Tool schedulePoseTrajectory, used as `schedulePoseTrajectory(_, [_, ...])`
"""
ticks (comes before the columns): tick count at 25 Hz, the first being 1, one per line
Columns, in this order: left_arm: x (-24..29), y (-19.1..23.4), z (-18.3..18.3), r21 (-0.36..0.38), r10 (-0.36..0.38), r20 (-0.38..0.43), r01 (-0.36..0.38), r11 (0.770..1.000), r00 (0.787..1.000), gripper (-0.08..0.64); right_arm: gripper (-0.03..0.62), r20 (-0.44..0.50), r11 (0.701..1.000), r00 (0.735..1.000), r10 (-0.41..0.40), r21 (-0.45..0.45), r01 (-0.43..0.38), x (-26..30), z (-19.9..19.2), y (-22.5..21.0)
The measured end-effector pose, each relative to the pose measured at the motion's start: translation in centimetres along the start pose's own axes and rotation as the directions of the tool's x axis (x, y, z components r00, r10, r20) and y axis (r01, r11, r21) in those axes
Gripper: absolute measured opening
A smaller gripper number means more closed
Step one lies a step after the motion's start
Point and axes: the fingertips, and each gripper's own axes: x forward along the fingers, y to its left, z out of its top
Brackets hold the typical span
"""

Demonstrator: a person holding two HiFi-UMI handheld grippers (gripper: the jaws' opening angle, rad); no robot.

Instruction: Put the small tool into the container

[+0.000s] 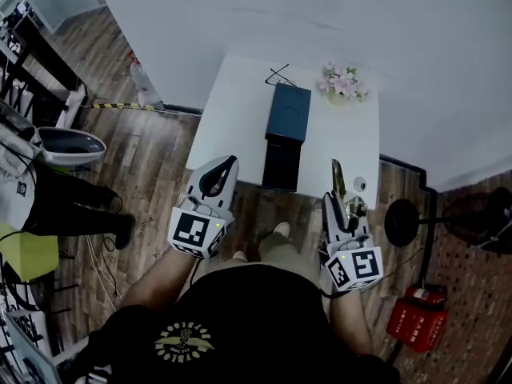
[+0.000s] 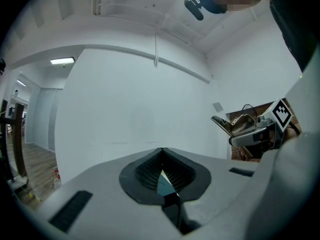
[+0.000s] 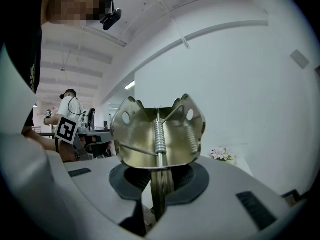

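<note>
The small tool is a brass-coloured metal spring clip (image 3: 157, 134), and my right gripper (image 3: 159, 173) is shut on its lower end. In the head view the clip (image 1: 338, 178) sticks out of the right gripper (image 1: 340, 202) just off the near edge of the white table (image 1: 232, 102). A dark blue box-like container (image 1: 288, 110) lies on the table's middle, with a black part (image 1: 282, 165) in front of it. My left gripper (image 1: 226, 165) hangs left of the container with its jaws shut on nothing (image 2: 161, 151). From the left gripper view the clip (image 2: 235, 124) shows at the right.
A pot of pink flowers (image 1: 342, 82) and a black wire item (image 1: 278, 74) stand at the table's far end. A small round white object (image 1: 359, 184) lies near the right corner. On the wooden floor are a black round stand (image 1: 402, 222), a red extinguisher (image 1: 416, 318) and a chair (image 1: 70, 145).
</note>
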Motion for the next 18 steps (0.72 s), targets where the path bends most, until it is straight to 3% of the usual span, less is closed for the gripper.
schedulePoseTrajectory(18, [10.5, 0.5, 0.3, -0.014, 0.071, 0.006, -0.071, 0.997, 0.997, 0.006, 0.055, -0.009, 0.996, 0.996, 0.086, -0.019, -0.086, 6.1, 2.1, -8.3])
